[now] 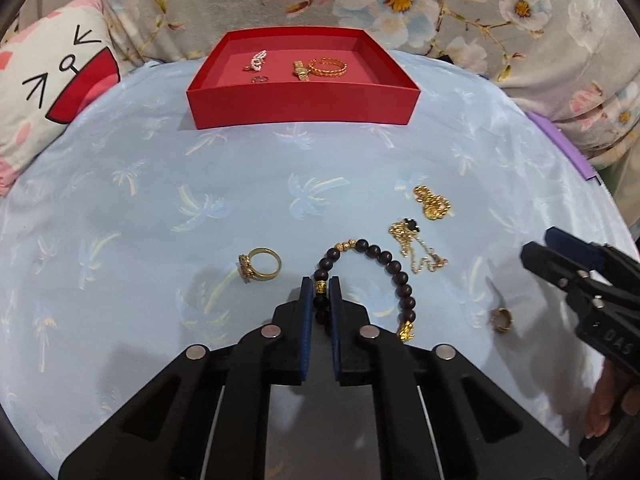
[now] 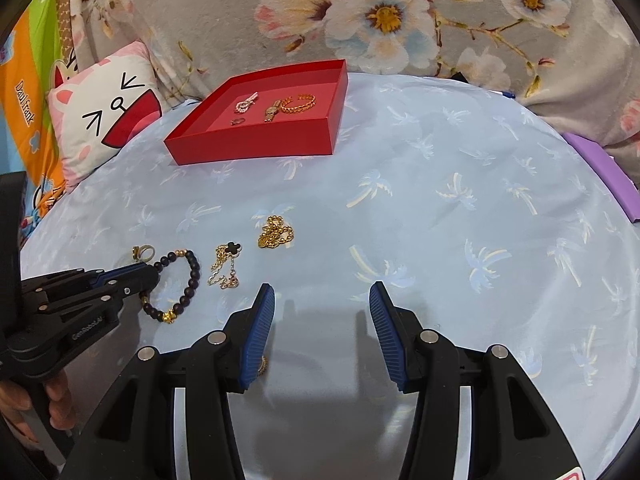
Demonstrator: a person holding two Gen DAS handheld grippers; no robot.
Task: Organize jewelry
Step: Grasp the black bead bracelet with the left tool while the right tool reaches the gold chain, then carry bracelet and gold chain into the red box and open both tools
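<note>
Left wrist view: left gripper point(image 1: 321, 286) pinches beaded bracelet point(image 1: 376, 272).
Right gripper point(image 2: 322, 294): wide open, empty.
Red tray point(image 1: 304, 106): four pieces stowed (five remain outside).

The right gripper point(image 2: 322, 300) hovers over the blue cloth point(image 2: 440, 208) with its jaws wide apart and nothing between them. At the left, the left gripper point(image 2: 150, 274) is closed on the dark bead bracelet point(image 2: 188, 284). Near it lie a gold chain with a black clover point(image 2: 226, 266) and a gold bracelet point(image 2: 275, 233). The red tray point(image 2: 256, 146) farther back holds several pieces.
</note>
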